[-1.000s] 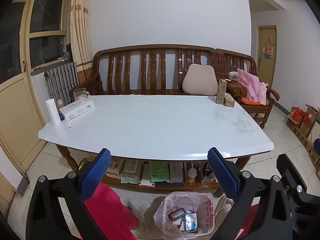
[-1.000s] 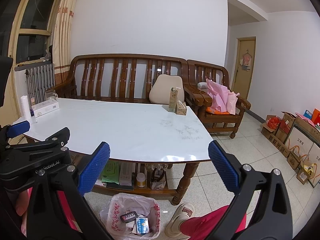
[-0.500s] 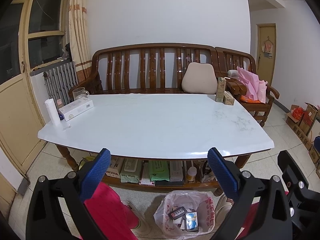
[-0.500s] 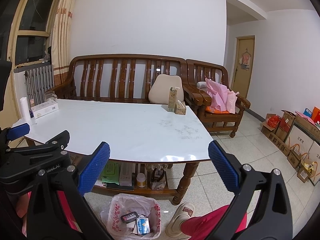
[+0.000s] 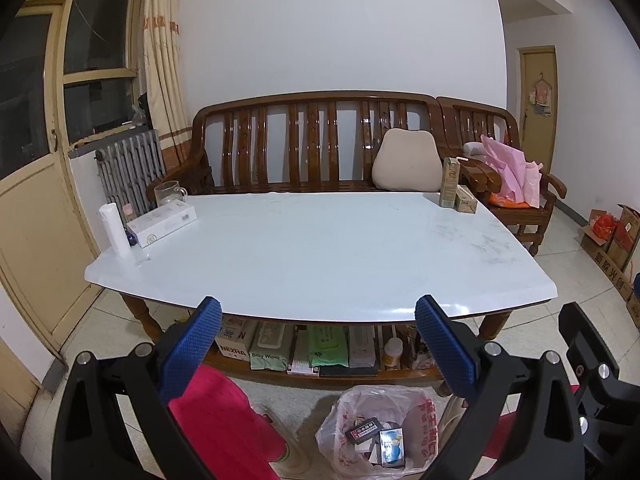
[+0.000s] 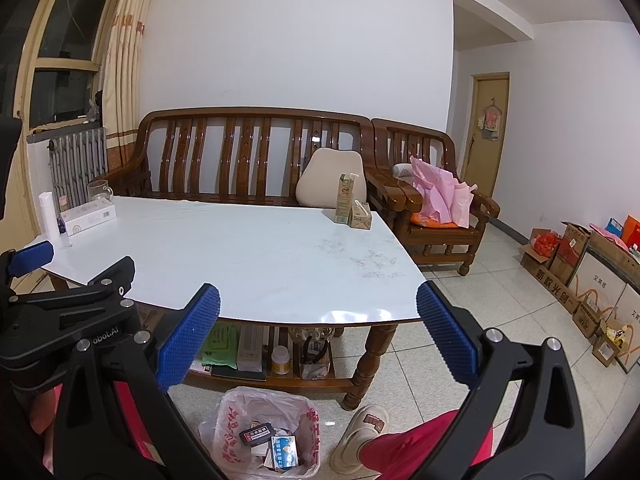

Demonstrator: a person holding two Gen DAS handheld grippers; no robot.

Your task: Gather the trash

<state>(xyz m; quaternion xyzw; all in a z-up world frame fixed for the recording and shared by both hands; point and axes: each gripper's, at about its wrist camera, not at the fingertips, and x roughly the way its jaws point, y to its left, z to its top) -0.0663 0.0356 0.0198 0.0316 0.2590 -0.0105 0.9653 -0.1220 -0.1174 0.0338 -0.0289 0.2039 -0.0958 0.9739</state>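
Observation:
A white plastic trash bag [image 5: 380,432] stands open on the floor in front of the table, with small boxes inside; it also shows in the right wrist view [image 6: 260,432]. My left gripper [image 5: 316,344] is open and empty, held above the bag at the table's near edge. My right gripper [image 6: 316,332] is open and empty, to the right of the left one. On the white table [image 5: 320,248] stand a drink carton [image 5: 450,182] and a small carton [image 5: 466,204] at the far right, and a white box [image 5: 162,224], a white roll [image 5: 116,230] and a glass mug [image 5: 168,192] at the far left.
A wooden bench [image 5: 312,144] with a beige cushion [image 5: 406,166] stands behind the table. A pink bag [image 6: 440,196] lies on the armchair. Cardboard boxes [image 6: 580,272] line the right wall. The shelf under the table [image 5: 320,352] holds packs and bottles. The person's red-clad legs and a slipper [image 6: 360,432] are near the bag.

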